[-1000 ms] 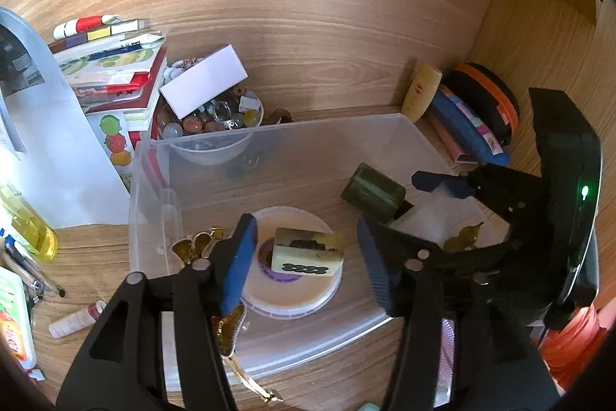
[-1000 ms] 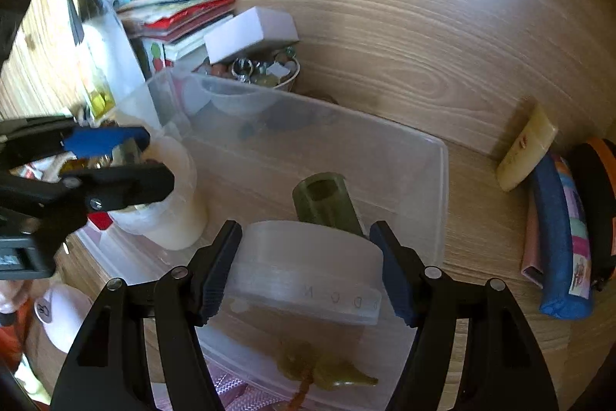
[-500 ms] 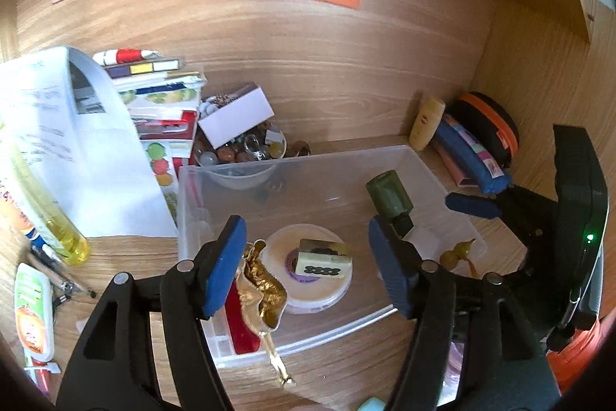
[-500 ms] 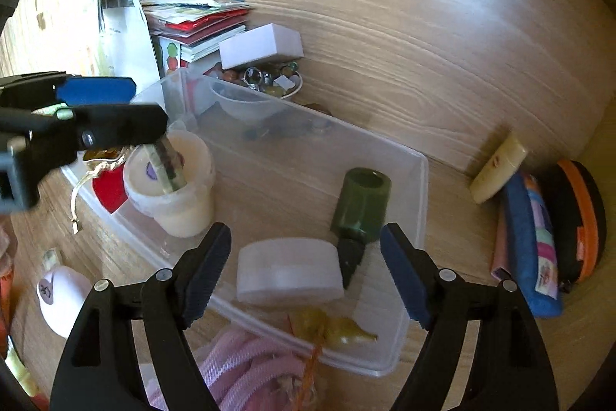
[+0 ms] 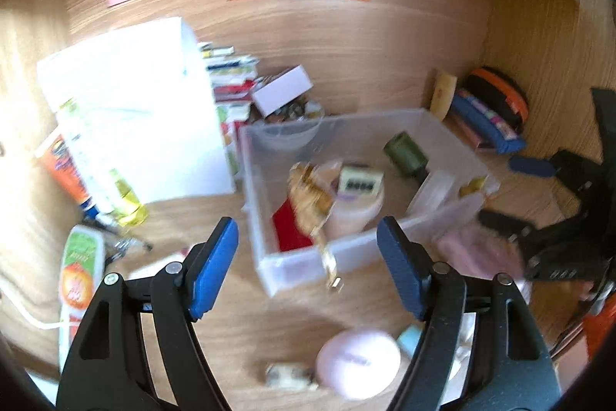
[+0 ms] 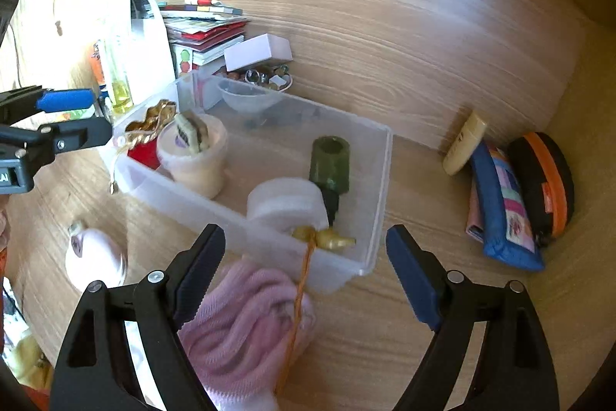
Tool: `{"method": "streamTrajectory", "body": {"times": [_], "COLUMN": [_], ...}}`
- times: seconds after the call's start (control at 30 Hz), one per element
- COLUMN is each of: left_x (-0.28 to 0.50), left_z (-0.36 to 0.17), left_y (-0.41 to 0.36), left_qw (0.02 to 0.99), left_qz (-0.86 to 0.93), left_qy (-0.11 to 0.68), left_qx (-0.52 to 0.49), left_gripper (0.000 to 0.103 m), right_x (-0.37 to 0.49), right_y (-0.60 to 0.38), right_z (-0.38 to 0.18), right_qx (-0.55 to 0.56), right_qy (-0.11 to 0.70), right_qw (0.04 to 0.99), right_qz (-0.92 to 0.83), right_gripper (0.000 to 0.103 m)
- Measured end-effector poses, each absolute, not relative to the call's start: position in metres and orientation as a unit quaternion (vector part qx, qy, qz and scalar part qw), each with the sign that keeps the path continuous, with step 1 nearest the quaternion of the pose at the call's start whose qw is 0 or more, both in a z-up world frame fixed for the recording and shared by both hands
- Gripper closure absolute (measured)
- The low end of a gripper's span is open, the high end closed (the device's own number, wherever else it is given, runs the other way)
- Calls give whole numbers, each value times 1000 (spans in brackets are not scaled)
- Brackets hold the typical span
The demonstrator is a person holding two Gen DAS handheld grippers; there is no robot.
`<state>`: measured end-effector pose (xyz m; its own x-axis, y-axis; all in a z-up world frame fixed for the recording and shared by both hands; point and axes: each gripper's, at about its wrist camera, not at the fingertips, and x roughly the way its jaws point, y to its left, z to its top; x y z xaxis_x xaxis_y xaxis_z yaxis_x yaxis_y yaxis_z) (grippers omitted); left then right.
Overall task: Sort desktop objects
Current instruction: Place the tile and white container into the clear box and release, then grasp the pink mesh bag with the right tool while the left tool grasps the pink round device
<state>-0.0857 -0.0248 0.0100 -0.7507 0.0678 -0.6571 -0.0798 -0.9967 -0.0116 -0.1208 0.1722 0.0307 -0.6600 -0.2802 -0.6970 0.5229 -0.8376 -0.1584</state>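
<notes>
A clear plastic bin [image 5: 292, 268] [image 6: 377, 180] stands on the wooden desk. In it are a gold ornament [image 5: 308, 195] [image 6: 150, 126] draped over the front corner, a tape roll topped by a cream tile [image 5: 360, 180], a dark green bottle [image 6: 331, 160], a white roll [image 6: 285, 203] and a yellow gourd charm [image 6: 331, 241]. My left gripper [image 5: 308, 264] hovers in front of the bin, jaws opening, nothing between them. My right gripper [image 6: 306, 264] hangs above a pink cloth [image 6: 246, 326] by the bin's near corner, jaws also opening and empty.
A big white sheet [image 5: 131, 118], stacked books and a bowl of beads [image 6: 254, 91] stand behind the bin. Pencil cases [image 6: 500, 203] and a cream tube [image 6: 464, 143] lie to the right. A pale pink round object [image 5: 358, 361] sits near the front edge.
Both grippers have drawn back out of the bin and opened wider. The right let go of the white roll, which stays in the bin. The gold ornament is left at the bin's corner.
</notes>
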Motion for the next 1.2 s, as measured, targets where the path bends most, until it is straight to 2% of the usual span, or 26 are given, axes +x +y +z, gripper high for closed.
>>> {"method": "streamTrajectory", "body": {"times": [0.33,0.6,0.83,1.2], "left_x": [-40,-14,-23,-40], "left_z": [-16,-36,-51,-67], "left_y": [-45,-29,-3,13], "left_qw": [18,52,80,91], "left_qz": [922,908,896,889], "left_qy": [2,-3,13,22], "left_qx": [-386,-415,-437,-449], "left_gripper": [28,28,28,29], "right_x": [-81,-57,-55,-79], "right_y": [188,198,196,182], "right_z": [28,19,5,-13], "right_qx": [347,357,374,430], "right_qy": [164,144,142,92], "right_qw": [228,237,247,292], "right_qz": [-895,-892,-882,-849], "right_gripper": [19,19,19,17]}}
